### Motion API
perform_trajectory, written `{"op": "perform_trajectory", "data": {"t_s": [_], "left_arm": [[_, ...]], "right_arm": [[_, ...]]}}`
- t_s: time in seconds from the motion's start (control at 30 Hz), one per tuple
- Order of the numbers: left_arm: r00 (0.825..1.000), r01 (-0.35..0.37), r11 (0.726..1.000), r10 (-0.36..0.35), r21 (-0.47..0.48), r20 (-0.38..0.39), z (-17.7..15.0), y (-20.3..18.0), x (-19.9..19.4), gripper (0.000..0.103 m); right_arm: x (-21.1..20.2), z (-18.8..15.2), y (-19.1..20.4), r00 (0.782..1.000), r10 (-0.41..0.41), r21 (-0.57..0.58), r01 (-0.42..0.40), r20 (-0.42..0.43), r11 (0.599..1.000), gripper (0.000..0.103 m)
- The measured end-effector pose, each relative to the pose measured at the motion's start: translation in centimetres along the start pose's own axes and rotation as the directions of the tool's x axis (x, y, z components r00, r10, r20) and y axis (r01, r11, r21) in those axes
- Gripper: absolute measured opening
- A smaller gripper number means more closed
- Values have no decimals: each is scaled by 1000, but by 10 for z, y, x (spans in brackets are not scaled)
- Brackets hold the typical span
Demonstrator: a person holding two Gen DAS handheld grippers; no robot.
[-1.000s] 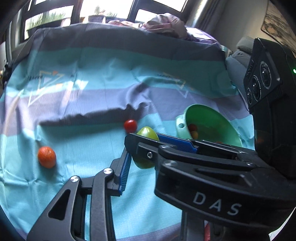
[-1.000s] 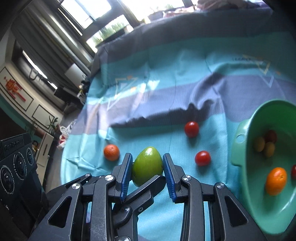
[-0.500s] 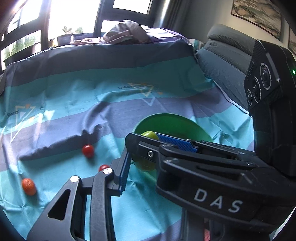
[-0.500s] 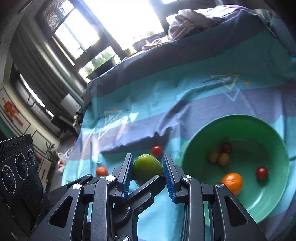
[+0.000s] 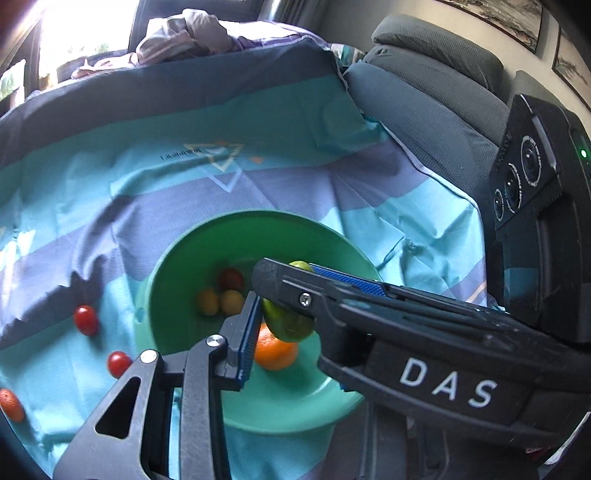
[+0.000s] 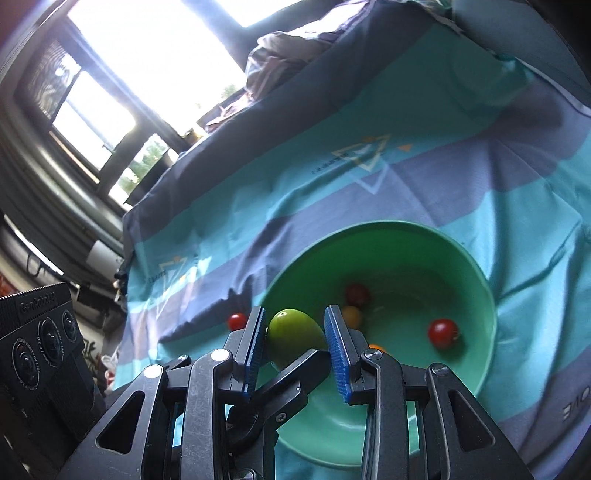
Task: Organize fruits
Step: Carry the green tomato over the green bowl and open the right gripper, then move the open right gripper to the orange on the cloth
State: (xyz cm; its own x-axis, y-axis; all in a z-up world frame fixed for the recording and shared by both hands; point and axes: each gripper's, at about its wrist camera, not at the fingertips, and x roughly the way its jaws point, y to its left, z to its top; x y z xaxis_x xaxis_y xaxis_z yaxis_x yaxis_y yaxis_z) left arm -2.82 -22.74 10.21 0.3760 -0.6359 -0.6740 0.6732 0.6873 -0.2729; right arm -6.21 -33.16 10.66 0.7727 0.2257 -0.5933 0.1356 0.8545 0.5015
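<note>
A green fruit [image 6: 293,338] is held between the blue pads of my right gripper [image 6: 295,345], above the near-left rim of the green bowl [image 6: 484,295]. The same fruit [image 5: 286,319] shows in the left wrist view, pressed between my left gripper's blue pad [image 5: 248,334] and the right gripper's body, over the bowl [image 5: 177,251]. The bowl holds an orange [image 5: 275,350], two yellow fruits [image 5: 219,301], a dark red one [image 5: 232,278] and a red tomato [image 6: 442,333]. My left gripper's other finger is hidden behind the right gripper.
On the striped cloth left of the bowl lie two red tomatoes [image 5: 85,319] [image 5: 119,363] and an orange fruit [image 5: 11,404]. A grey sofa [image 5: 424,92] stands at the right beyond the cloth's edge. Crumpled clothes [image 5: 184,33] lie at the far edge.
Both grippers have swung right with the green fruit, from over the cloth to above the bowl. The bowl now sits right under the fruit.
</note>
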Motion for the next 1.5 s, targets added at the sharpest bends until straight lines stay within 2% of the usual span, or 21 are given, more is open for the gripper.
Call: {"op": "perform_trajectory", "data": {"t_s": [0.3,0.43,0.53,0.67,0.77,0.9,1.0,1.2,1.3,1.37,1.43,1.5], "left_arm": [[997,41,996,-46,-76,-68,-7,6,22,34],[997,42,993,-49,-107,-61,-11,19,6,34],[999,-1,990,-5,-142,-42,-16,37,-17,40],[995,-100,974,101,-205,-6,-27,73,-58,51],[982,-178,945,187,-273,8,-39,103,-90,58],[951,-268,889,305,-371,44,-64,140,-129,61],[941,-269,840,334,-472,57,-81,166,-144,62],[930,-285,778,367,-560,37,-92,207,-159,62],[921,-310,747,390,-588,11,-98,224,-164,62],[909,-321,708,418,-629,7,-103,237,-172,61],[895,-325,677,446,-660,17,-108,246,-184,62],[884,-335,655,468,-677,15,-112,253,-192,62]], "right_arm": [[13,0,-23,993,-89,61,94,-78,994,37],[8,2,-19,988,-148,56,150,-42,987,37],[4,2,-11,990,-142,32,143,-27,989,37],[0,1,7,989,-146,-20,146,2,989,37],[2,0,24,991,-131,-59,132,10,990,37],[10,-5,51,995,-96,-126,95,-7,988,40],[24,-11,76,997,-66,-183,56,-49,982,40],[58,-33,120,988,-63,-297,18,-142,955,40],[75,-43,133,981,-68,-304,9,-184,952,40],[85,-48,139,977,-60,-294,-2,-203,956,40],[95,-54,150,973,-22,-298,-48,-229,953,40],[113,-62,166,956,39,-298,-129,-291,946,40]]}}
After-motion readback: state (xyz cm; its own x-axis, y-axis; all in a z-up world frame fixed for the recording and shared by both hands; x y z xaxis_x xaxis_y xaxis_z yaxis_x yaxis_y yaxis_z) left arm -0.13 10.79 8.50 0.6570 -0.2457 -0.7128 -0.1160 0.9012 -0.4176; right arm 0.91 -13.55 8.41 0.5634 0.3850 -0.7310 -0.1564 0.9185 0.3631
